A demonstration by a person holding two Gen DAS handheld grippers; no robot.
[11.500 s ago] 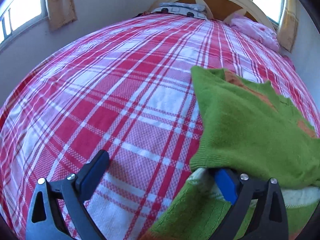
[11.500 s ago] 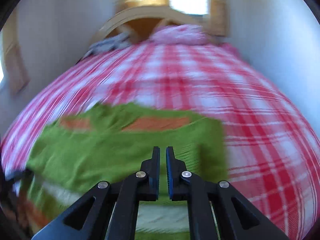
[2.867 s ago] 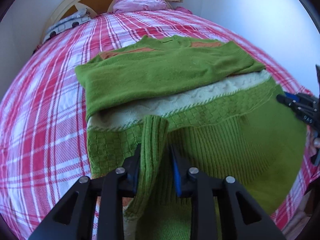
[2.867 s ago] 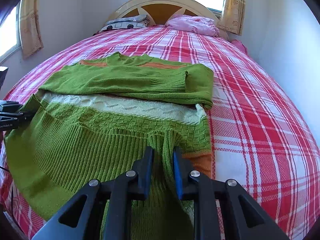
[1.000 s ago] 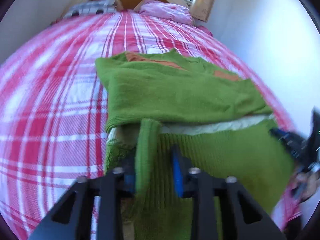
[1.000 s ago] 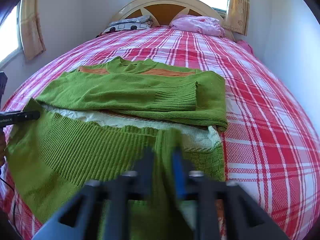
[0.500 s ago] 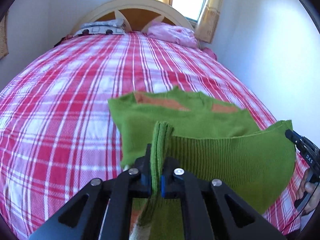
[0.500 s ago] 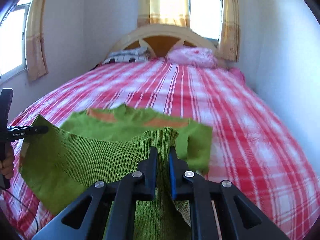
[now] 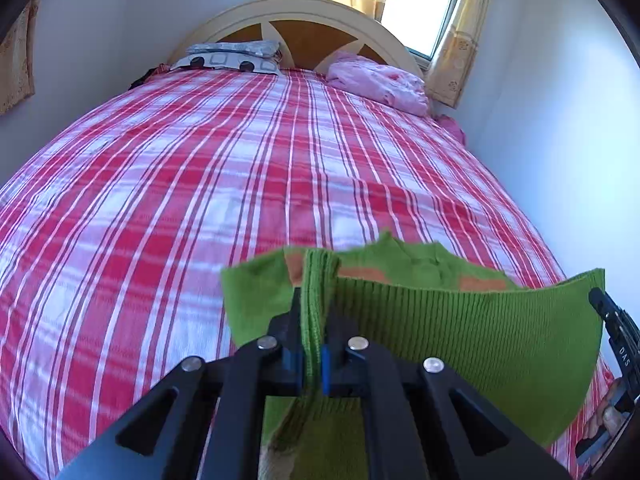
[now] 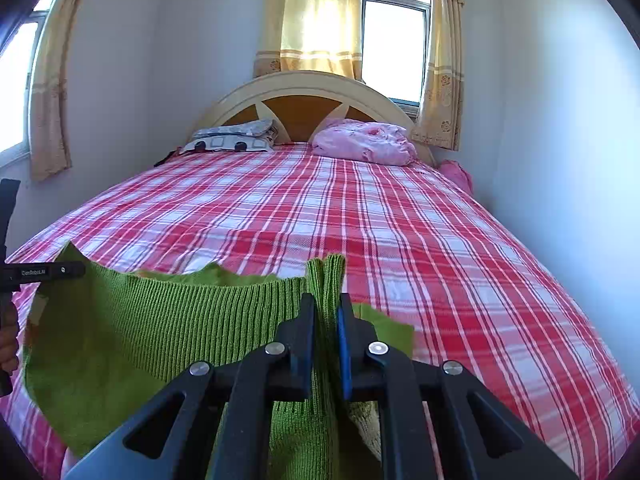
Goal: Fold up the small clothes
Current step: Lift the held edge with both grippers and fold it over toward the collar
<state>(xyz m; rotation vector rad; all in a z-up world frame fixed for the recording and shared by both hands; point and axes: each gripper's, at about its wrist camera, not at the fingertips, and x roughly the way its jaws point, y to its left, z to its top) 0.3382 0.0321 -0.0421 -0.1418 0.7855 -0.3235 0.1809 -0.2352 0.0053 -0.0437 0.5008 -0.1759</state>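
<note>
Above the red-and-white plaid bedspread (image 9: 168, 208), you had your left gripper (image 9: 311, 344) and right gripper (image 10: 325, 344) each clamped tight on a bottom corner of the green ribbed knit sweater (image 10: 168, 332), hem stretched taut between them, presumably for folding toward the collar.

Bright daylight from the window (image 10: 394, 50), sharp focus, fisheye-bent dark corners.

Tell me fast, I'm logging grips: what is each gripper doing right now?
Left gripper: closed on the green sweater's ribbed hem.
Right gripper: closed on the same hem, at its other corner.
</note>
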